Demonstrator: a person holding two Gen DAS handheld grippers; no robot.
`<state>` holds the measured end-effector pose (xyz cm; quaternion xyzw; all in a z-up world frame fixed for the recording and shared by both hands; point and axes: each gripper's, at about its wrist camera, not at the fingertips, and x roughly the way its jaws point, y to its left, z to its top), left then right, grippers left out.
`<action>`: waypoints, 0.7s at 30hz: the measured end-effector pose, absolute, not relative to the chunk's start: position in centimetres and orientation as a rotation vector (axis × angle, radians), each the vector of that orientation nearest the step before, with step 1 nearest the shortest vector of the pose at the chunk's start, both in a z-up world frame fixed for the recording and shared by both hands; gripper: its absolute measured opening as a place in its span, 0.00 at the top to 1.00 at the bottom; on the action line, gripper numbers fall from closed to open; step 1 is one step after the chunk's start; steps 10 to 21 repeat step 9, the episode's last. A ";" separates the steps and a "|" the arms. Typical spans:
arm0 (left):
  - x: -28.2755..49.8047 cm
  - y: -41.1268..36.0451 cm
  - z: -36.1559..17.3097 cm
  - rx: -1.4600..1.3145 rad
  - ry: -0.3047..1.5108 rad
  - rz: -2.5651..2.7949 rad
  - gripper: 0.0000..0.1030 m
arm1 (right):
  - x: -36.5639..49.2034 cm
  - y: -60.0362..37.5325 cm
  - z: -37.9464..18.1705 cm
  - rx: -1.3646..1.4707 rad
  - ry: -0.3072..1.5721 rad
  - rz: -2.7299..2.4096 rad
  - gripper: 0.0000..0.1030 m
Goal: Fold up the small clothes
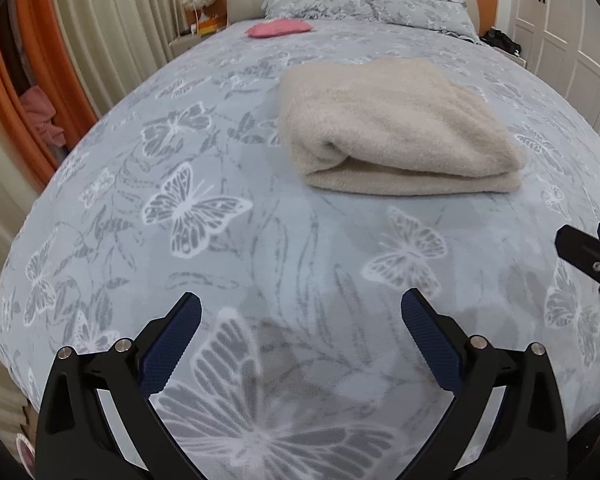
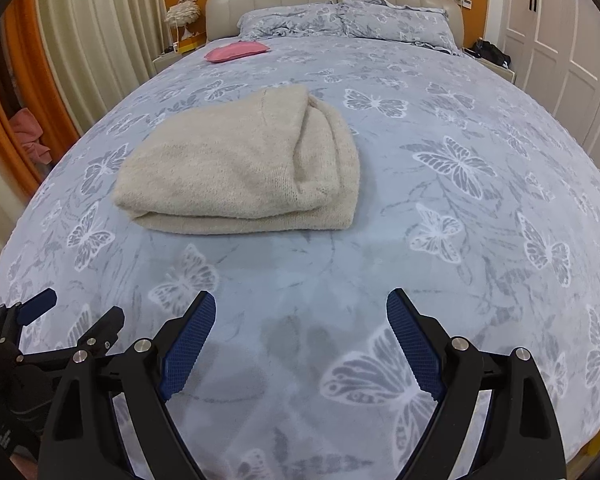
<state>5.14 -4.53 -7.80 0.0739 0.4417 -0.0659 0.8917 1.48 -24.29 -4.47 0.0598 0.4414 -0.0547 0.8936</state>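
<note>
A beige knit garment (image 1: 396,128) lies folded in a thick rectangle on the bed; it also shows in the right wrist view (image 2: 240,168). My left gripper (image 1: 300,312) is open and empty, hovering over the bedspread short of the garment. My right gripper (image 2: 300,312) is open and empty too, to the right of the garment's near edge. Each gripper shows in the other's view: the right one at the right edge (image 1: 592,256), the left one at the lower left (image 2: 52,320).
The bed (image 1: 204,208) has a grey-blue butterfly bedspread. A small pink cushion (image 1: 278,28) lies far back near two pillows (image 1: 364,8). Curtains (image 1: 100,20) hang on the left, white wardrobe doors (image 2: 560,40) stand on the right.
</note>
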 end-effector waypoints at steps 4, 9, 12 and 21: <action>5.6 -4.1 -7.9 0.128 0.940 -0.120 0.05 | 1.5 -24.0 -4.6 0.113 0.920 -0.111 0.17; 5.7 -3.7 -7.8 0.107 0.935 -0.099 0.05 | 1.5 -23.8 -4.7 0.100 0.920 -0.111 0.17; 5.7 -3.7 -7.8 0.107 0.935 -0.099 0.05 | 1.5 -23.8 -4.7 0.100 0.920 -0.111 0.17; 5.7 -3.7 -7.8 0.107 0.935 -0.099 0.05 | 1.5 -23.8 -4.7 0.100 0.920 -0.111 0.17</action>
